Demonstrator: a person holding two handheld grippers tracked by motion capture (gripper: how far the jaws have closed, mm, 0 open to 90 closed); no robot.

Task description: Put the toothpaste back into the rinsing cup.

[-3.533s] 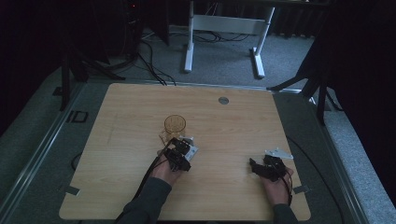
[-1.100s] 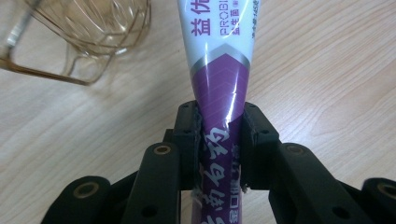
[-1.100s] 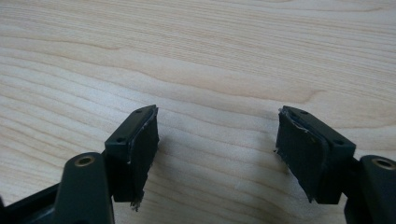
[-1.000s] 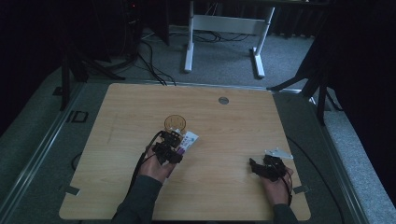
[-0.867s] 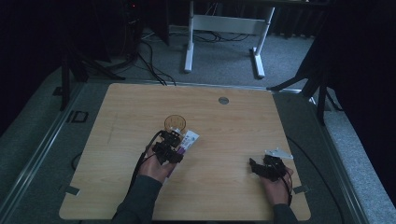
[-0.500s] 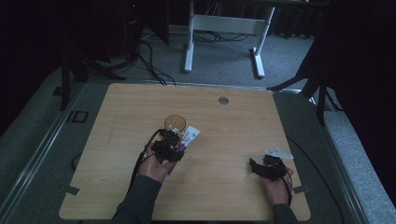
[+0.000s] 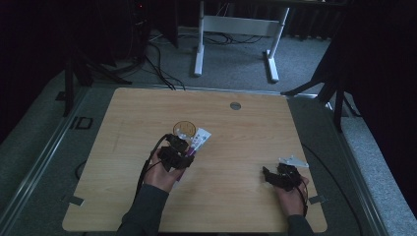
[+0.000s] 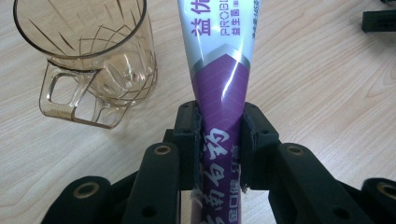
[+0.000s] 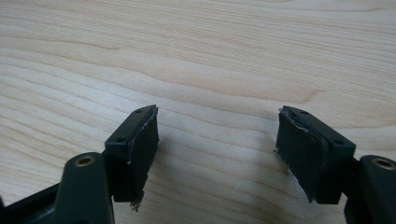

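- The left gripper [image 8: 219, 135] had its black fingers [image 8: 187, 135] pinching the purple lower part of a white-and-purple plastic tube with printed lettering [image 8: 222, 70], one pad on either side of it.
- In the high view that tube [image 7: 199, 141] stuck out from the left gripper [image 7: 176, 153] toward the far side of the light wooden surface [image 7: 246, 132], its white end just beside the rim of a clear amber-tinted glass mug with a cut pattern and a square handle [image 7: 184, 130].
- In the left gripper view the mug [image 8: 93, 60] stood upright to the left of the tube, handle turned toward the camera, apart from the fingers; whether the tube touched it could not be told.
- The right gripper [image 9: 217, 140] had its fingers [image 9: 140, 144] spread wide with only bare wood between them, close over the surface.
- In the high view the right gripper [image 7: 278, 176] sat near the right front corner of the surface, well apart from the tube and mug, held in the person's right hand [image 7: 290, 196].
- A small round grey grommet [image 7: 235, 105] sat in the surface near its far edge.
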